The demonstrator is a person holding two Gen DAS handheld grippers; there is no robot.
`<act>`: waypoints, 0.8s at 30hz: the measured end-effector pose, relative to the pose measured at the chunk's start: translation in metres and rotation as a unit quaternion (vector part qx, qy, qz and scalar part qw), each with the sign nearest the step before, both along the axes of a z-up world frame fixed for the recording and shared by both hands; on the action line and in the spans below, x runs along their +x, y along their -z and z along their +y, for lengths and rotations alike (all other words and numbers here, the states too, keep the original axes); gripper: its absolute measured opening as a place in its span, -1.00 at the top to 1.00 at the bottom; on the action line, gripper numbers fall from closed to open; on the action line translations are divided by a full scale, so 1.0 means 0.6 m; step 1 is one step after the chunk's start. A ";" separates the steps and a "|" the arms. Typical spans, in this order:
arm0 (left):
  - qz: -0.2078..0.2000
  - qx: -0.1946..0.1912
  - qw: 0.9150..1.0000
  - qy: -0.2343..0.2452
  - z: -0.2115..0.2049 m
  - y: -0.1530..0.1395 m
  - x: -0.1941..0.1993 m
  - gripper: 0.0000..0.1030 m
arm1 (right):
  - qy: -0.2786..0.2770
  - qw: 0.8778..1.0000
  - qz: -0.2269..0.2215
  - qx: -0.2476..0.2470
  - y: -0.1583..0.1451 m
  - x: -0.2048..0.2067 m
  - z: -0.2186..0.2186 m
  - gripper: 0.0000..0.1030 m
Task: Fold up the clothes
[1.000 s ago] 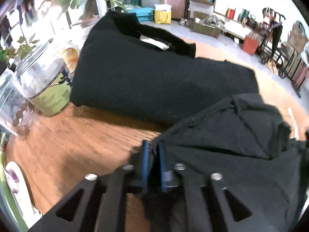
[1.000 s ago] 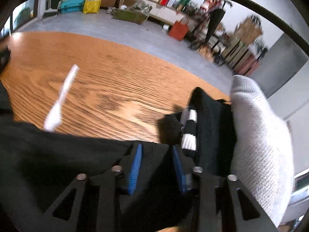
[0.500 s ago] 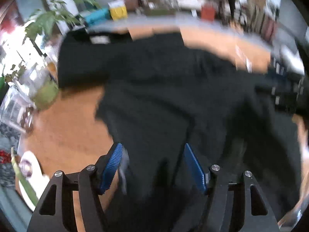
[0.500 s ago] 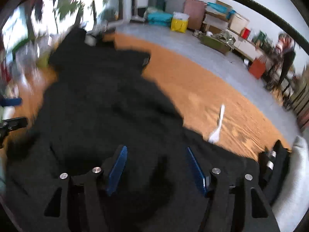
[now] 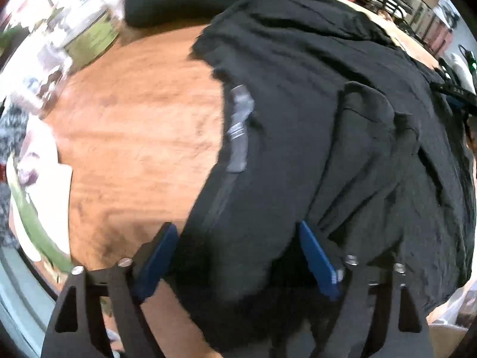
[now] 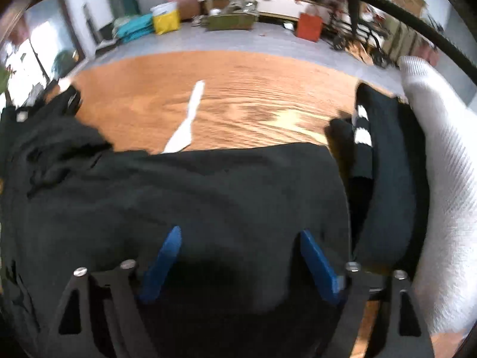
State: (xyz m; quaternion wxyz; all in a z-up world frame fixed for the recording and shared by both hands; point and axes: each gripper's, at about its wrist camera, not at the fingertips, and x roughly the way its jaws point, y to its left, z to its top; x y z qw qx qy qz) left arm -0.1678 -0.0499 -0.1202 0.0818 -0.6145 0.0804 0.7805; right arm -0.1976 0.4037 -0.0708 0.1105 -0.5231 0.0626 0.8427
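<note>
On the wooden surface (image 5: pixel 134 137): a black garment (image 5: pixel 313 137) lies spread and rumpled, its near edge reaching both grippers.
Folded pile: another black garment (image 5: pixel 179 0) sits folded at the far side, apart from the spread one.
Left gripper (image 5: pixel 235 256): jaws wide apart, straddling the garment's near edge, holding nothing.
Right gripper (image 6: pixel 238 256): likewise spread open over the cloth, empty.
Beside it: a striped black sock (image 6: pixel 362 137) and a white sock (image 6: pixel 447 179) lie at the right.
Step, as judged: between grasps, either smoothing or about to take an edge.
Next move calls for: closing on two edge points level with each other.
</note>
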 end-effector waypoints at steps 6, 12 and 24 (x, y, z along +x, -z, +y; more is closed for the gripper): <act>-0.002 0.001 1.000 -0.019 -0.034 -0.004 0.025 -0.68 | 0.007 1.000 0.000 0.009 -0.009 -0.013 0.012 -0.71; 0.026 -0.040 0.999 -0.002 -0.021 -0.014 0.055 -0.69 | 0.042 0.999 0.002 0.020 0.000 -0.045 0.035 -0.63; 0.093 0.015 0.995 0.030 0.085 -0.102 0.002 -0.68 | -0.049 0.992 0.067 -0.092 -0.087 -0.028 -0.048 -0.21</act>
